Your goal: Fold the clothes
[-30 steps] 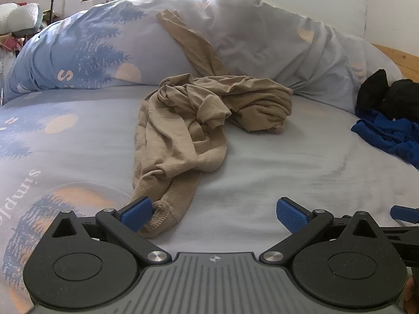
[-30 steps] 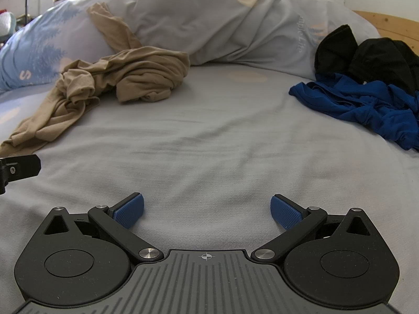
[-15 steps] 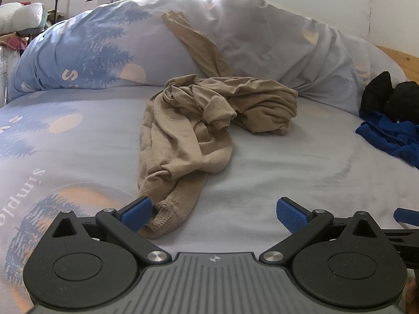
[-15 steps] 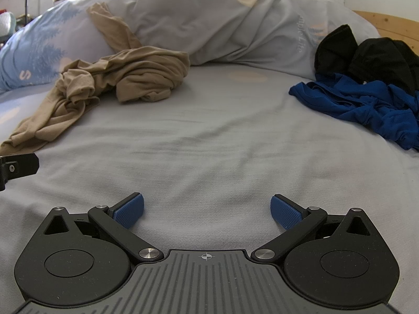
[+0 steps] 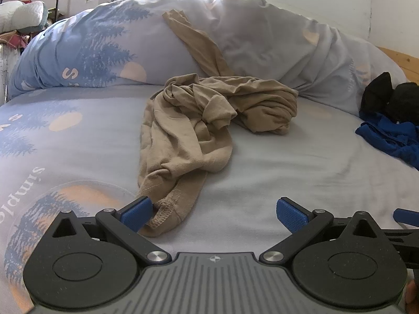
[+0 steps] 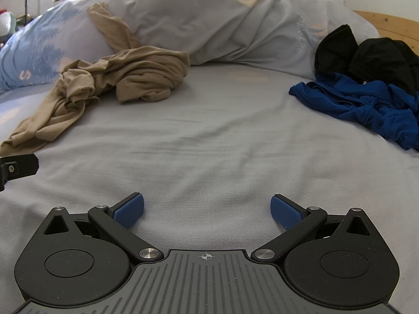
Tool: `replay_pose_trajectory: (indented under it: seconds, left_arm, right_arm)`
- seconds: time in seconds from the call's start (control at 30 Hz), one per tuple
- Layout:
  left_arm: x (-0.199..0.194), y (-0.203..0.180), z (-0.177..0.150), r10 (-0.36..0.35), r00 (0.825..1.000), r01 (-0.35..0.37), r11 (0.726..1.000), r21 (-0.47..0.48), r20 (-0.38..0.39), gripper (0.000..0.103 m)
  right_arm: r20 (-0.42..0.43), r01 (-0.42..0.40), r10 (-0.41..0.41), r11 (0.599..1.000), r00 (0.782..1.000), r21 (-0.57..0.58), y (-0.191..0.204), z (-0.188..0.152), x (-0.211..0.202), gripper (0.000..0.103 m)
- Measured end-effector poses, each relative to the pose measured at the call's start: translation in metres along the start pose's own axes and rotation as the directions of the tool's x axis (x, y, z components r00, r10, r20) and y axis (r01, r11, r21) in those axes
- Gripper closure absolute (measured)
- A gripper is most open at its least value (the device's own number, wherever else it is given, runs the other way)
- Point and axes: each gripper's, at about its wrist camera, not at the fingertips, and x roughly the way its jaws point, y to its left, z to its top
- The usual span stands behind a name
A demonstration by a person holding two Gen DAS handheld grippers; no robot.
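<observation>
Both grippers hovered low over the bed (image 6: pixel 209 130), fingers spread wide; the left gripper (image 5: pixel 214 213) bracketed the crumpled tan garment's (image 5: pixel 188 130) hem, right gripper (image 6: pixel 207 210) over bare sheet

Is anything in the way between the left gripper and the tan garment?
Nothing visible. The tan garment has its stitched hem already lying beside the left gripper's open jaws, by the left one, with only bedsheet around it.
</observation>
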Motion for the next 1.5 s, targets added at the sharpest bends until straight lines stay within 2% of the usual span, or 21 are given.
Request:
replay_pose_trajectory:
  seconds: [0.8,1.37,1.5]
  left_arm:
    - [0.000,0.004,0.000,-0.024,1.000,0.025,1.000,-0.006,0.014,0.000]
    - [-0.004,0.013,0.004,-0.015,0.999,0.016,0.999,-0.038,0.045,0.000]
    - [-0.006,0.014,0.005,-0.006,0.998,0.007,1.000,-0.019,0.057,0.000]
  right_arm:
    - [0.000,0.000,0.000,1.000,1.000,0.000,0.000,0.000,0.000,0.000]
    - [-0.001,-0.002,0.002,1.000,1.000,0.002,-0.001,0.000,0.001,0.000]
    - [0.000,0.000,0.000,1.000,1.000,0.000,0.000,0.000,0.000,0.000]
